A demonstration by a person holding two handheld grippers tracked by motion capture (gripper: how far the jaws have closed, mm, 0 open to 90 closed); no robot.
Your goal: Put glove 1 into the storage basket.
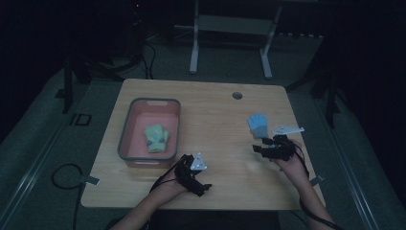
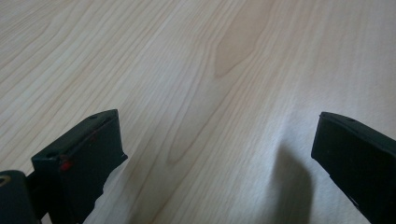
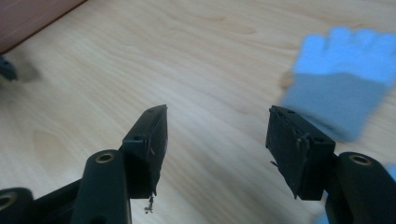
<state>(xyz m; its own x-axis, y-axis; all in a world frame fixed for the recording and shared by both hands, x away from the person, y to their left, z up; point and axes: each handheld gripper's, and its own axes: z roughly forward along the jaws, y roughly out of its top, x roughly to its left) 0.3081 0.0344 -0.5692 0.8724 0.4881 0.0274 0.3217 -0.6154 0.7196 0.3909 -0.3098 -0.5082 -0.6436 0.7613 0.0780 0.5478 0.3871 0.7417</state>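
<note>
dim lab, wooden table (image 1: 215, 110), floor cables (image 1: 62, 175)

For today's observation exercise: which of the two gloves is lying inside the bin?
The green glove lies inside the grey bin; the blue glove lies on the bare table, beside the right gripper.

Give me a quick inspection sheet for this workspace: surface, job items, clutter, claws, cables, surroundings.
Surface: light wooden table, round hole near far edge.
Job's things: blue glove lying flat on the table; green glove inside grey bin.
Clutter: nothing seen.
Grippers: left claw open over bare wood; right claw open, blue glove just beyond one jaw, nothing between.
Cables: black cable looped on floor.
Surroundings: dim room, white frame legs behind table.
</note>
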